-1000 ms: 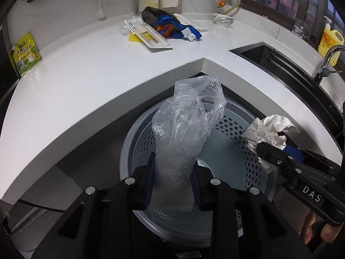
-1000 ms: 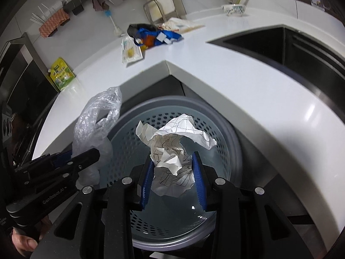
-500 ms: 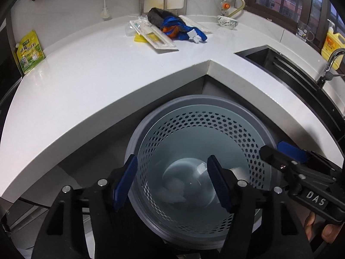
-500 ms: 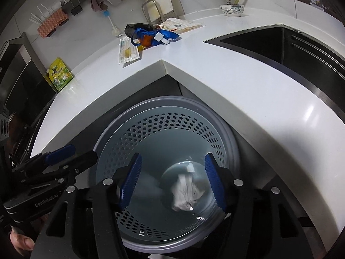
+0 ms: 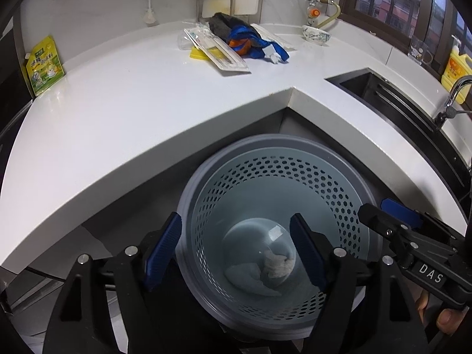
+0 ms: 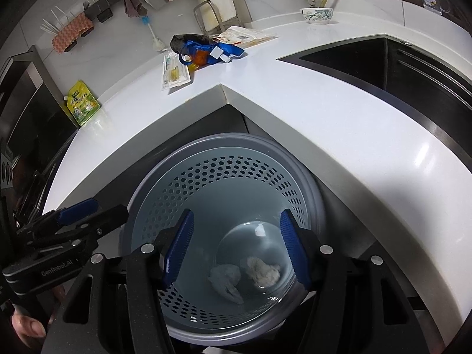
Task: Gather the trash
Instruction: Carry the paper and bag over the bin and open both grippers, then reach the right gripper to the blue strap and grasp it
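A grey perforated trash bin (image 5: 265,162) stands on the floor in the counter's inner corner; it also shows in the right wrist view (image 6: 224,165). At its bottom lie a clear plastic bag (image 5: 247,277) (image 6: 225,278) and a crumpled paper ball (image 5: 278,264) (image 6: 262,271). My left gripper (image 5: 236,250) is open and empty above the bin. My right gripper (image 6: 236,247) is open and empty above the bin, beside the left one. More litter lies on the white counter: a blue and orange wrapper pile (image 5: 244,41) (image 6: 206,48) and a flat clear packet (image 5: 215,50) (image 6: 175,72).
A yellow-green pouch (image 5: 44,65) leans on the wall at the counter's left end. A black sink (image 6: 383,62) is set in the right counter, with a tap (image 5: 454,97) and a yellow bottle (image 5: 455,66). A bowl (image 5: 317,34) sits at the back.
Both grippers opened. The plastic bag dropped from the left one and the paper ball from the right one; both now lie at the bottom of the bin.
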Tool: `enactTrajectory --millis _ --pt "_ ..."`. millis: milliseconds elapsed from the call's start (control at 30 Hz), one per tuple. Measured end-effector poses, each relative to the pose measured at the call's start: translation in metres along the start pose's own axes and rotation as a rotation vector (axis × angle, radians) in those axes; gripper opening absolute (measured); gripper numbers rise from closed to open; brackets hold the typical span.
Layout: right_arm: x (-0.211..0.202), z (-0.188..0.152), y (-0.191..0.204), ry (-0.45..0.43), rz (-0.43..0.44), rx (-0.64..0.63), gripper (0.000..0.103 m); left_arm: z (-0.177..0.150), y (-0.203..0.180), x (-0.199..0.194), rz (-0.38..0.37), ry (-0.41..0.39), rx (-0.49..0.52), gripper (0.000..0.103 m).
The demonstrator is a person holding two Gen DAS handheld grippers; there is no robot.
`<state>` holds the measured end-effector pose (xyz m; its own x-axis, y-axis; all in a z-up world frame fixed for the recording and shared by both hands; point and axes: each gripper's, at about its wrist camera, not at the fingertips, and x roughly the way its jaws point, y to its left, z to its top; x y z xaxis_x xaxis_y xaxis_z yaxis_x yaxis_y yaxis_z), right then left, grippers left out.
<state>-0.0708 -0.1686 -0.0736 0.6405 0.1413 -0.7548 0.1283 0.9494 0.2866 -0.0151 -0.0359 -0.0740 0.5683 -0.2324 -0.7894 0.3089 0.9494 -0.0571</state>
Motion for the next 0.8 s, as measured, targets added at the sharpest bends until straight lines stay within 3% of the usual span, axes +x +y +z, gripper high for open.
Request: enactTrajectory --millis 400,800 --pt "-0.008 0.037 0.0 -0.056 0.042 -0.019 0.058 0.037 0.019 -0.013 0.062 -0.072 -0.051 0.081" --pt "-0.006 0.107 0.013 -0.12 0.037 -0.086 0.058 0.084 0.045 -0.005 0.053 -0.111 -0.117 0.082"
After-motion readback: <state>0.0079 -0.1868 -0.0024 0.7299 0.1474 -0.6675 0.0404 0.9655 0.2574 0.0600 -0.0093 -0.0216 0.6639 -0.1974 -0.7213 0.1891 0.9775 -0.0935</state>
